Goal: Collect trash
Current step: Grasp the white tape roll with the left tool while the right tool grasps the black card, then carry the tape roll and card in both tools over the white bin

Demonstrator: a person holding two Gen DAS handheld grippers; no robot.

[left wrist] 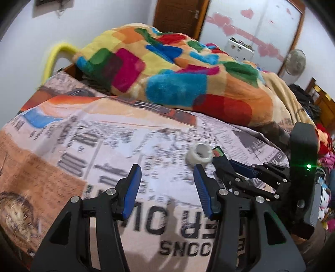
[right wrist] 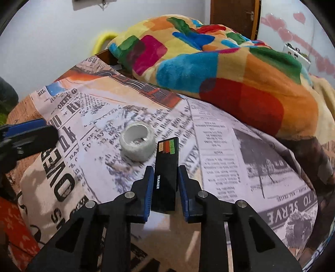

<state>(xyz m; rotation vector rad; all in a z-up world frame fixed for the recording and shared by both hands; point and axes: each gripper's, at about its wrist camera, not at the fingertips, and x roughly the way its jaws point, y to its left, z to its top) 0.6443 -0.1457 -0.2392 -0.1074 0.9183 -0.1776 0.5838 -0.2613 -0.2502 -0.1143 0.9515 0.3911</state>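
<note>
A white roll of tape [right wrist: 137, 144] lies on the newsprint bedsheet [right wrist: 219, 146]; it also shows in the left wrist view [left wrist: 199, 155]. My right gripper [right wrist: 164, 173] is shut on a black box [right wrist: 166, 173] with coloured stripes, marked TRAINER, held just right of the roll. In the left wrist view the right gripper [left wrist: 222, 165] and the box [left wrist: 217, 153] sit beside the roll. My left gripper [left wrist: 166, 170] is open and empty, above the sheet, short of the roll. Its fingers [right wrist: 27, 130] show at the left edge of the right wrist view.
A bunched multicoloured blanket [left wrist: 178, 73] covers the far part of the bed. A yellow bed frame tube [left wrist: 54, 56] stands at the far left. A wooden door [left wrist: 180, 16], a fan [left wrist: 295, 61] and soft toys [left wrist: 325, 200] lie beyond and to the right.
</note>
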